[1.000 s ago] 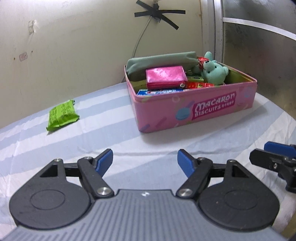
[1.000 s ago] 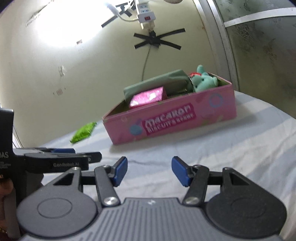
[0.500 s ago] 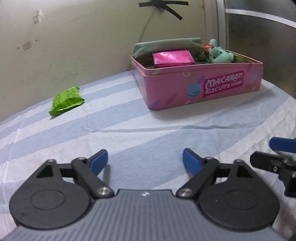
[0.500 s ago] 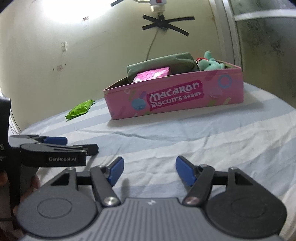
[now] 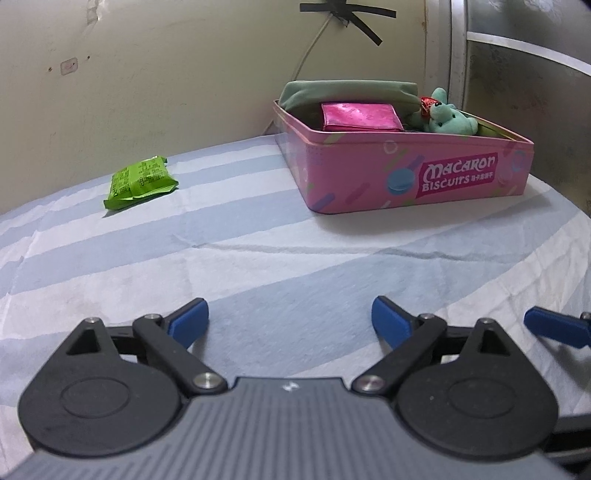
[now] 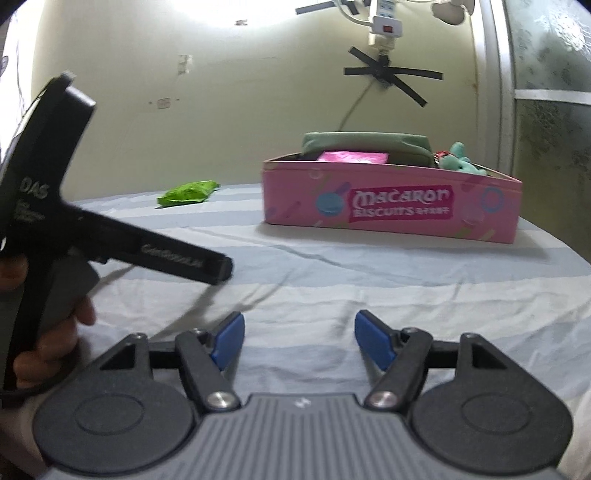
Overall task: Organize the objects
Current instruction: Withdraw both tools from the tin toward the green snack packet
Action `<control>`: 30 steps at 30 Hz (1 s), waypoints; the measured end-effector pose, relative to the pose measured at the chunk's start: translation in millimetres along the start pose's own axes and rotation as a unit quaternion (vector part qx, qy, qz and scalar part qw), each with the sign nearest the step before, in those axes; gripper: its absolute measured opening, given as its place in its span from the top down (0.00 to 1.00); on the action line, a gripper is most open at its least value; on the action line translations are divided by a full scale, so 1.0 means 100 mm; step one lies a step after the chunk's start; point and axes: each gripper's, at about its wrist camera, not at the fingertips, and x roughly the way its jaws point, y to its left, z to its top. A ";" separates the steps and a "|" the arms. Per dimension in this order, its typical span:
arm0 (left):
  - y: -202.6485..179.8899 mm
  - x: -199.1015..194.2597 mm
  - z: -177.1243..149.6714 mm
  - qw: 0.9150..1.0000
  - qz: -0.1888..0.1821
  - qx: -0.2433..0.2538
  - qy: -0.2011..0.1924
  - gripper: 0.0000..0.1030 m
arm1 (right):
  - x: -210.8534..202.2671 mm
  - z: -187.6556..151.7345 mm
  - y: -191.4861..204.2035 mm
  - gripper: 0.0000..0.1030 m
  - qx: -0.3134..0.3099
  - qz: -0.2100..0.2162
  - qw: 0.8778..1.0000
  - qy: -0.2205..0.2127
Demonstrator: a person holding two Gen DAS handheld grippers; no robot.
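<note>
A pink Macaron Biscuits tin (image 5: 406, 177) (image 6: 391, 206) stands open at the far right of the striped sheet. It holds a grey-green pouch (image 5: 347, 90), a shiny pink wallet (image 5: 360, 117) and a teal plush bear (image 5: 448, 120). A green snack packet (image 5: 140, 182) (image 6: 186, 192) lies alone at the far left near the wall. My left gripper (image 5: 290, 321) is open and empty, low over the sheet. My right gripper (image 6: 299, 338) is open and empty, also low and short of the tin.
The blue-and-white striped sheet (image 5: 258, 258) covers the surface. A wall with a taped cable (image 5: 343, 18) rises behind. A metal frame (image 5: 458, 55) stands at the right. The left gripper's body and the hand on it (image 6: 48, 258) fill the right wrist view's left side.
Both grippers have dropped lower and drawn back from the tin. The left gripper has turned left, so the green packet sits nearer the view's middle. Both stay open.
</note>
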 end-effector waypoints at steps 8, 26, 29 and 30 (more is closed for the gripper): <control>0.07 0.03 0.00 1.000 -0.001 -0.013 0.011 0.00 | 0.03 -0.01 0.05 0.23 0.003 0.005 1.000 -0.002; 0.55 -0.08 -0.08 1.000 0.011 -0.019 0.018 0.00 | 0.19 0.17 0.26 0.25 -0.047 0.054 0.997 0.037; 0.85 -0.09 -0.09 0.999 0.031 -0.029 0.021 0.00 | 0.35 0.32 0.37 0.24 -0.065 0.097 0.991 0.065; 0.98 -0.08 -0.09 0.998 0.043 -0.033 0.021 0.00 | 0.41 0.36 0.43 0.24 -0.075 0.105 0.989 0.072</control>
